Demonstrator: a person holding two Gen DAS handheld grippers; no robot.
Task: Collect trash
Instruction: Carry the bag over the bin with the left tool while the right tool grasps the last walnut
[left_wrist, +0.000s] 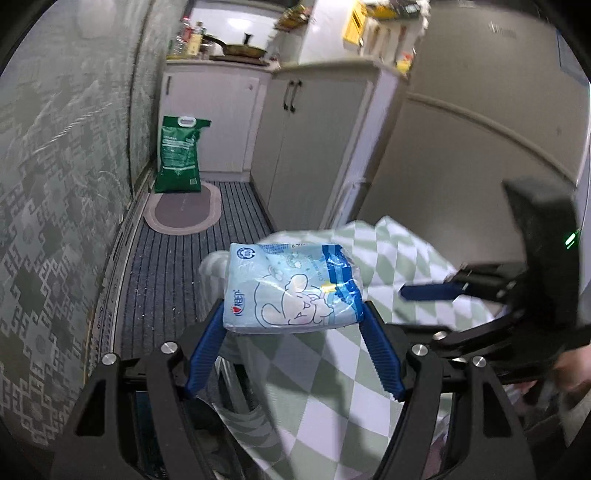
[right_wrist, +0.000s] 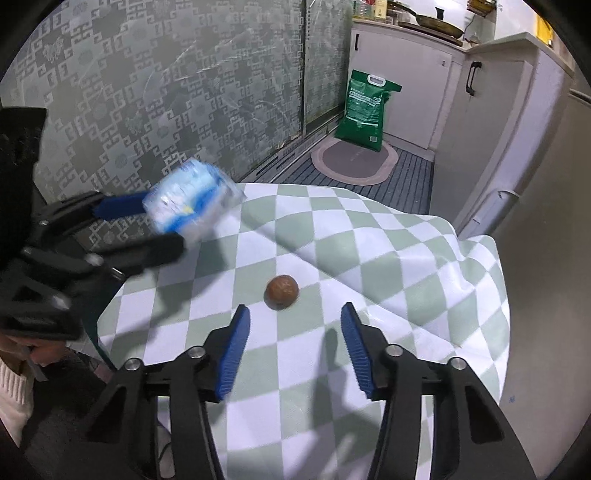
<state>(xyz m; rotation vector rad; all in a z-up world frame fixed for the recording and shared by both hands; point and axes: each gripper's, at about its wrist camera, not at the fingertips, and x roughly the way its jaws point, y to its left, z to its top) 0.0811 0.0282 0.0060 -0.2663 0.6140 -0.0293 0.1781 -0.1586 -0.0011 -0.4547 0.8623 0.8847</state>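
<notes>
Left wrist view: the left gripper (left_wrist: 293, 325) is clamped on a blue tissue pack (left_wrist: 291, 286), held off the edge of the checked tablecloth (left_wrist: 325, 376) above the striped floor mat (left_wrist: 166, 288). Only the pack's near end sits between the blue pads, so the slick wrapper may slip and drop to the floor. No bin appears.

Right wrist view: the right gripper (right_wrist: 293, 325) has its jaws apart, just short of a small brown ball (right_wrist: 281, 291) resting on the tablecloth. This item is absent from the left view. It appears round, possibly a nut; uneven closing could roll it away. The pack shows blurred here.
</notes>
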